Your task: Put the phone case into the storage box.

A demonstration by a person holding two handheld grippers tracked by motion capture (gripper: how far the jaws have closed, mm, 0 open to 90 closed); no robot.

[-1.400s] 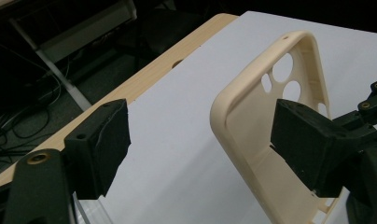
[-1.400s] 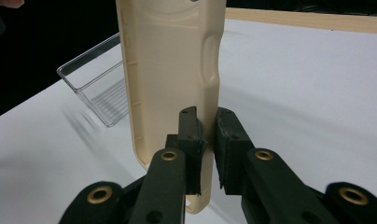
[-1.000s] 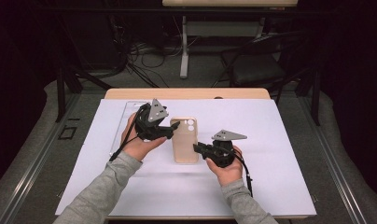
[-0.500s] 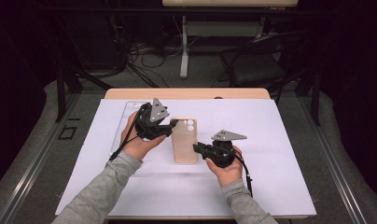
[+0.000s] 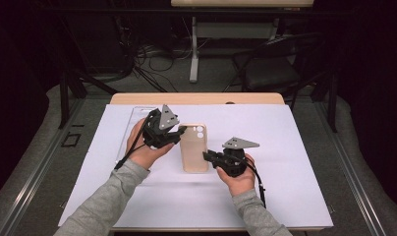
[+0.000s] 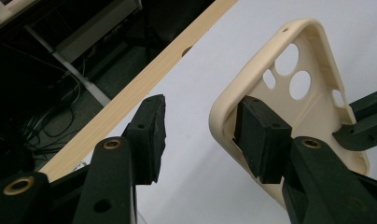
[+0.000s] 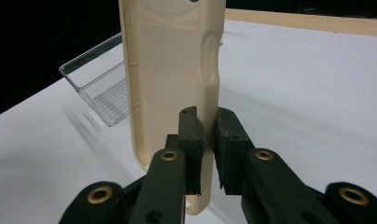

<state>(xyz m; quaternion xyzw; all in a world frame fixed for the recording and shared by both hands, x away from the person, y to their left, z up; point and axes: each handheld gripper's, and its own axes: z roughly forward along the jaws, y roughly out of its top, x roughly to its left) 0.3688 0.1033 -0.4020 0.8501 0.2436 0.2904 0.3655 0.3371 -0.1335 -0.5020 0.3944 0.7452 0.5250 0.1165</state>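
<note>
- 1 beige phone case (image 5: 194,147) is in play, held just above the white sheet (image 5: 295,162) near the middle of the desk (image 5: 196,98), between the 2 claws.
- 1 clear plastic tray (image 7: 100,88) sits on the sheet at the person's left, behind the left hand (image 5: 142,147).
- The case has 2 round camera holes and 1 smaller slot beside them, seen in the left gripper view.
- Left claw (image 6: 200,135): its jaws have just been closing and stand partly apart. 1 pad sits inside the case against its rim; the other pad is outside, apart from the case, so this claw is not yet clenched on it.
- Right claw (image 7: 207,154): clenched on the case's side wall near the lower end, 1 pad on each face of the wall.
</note>
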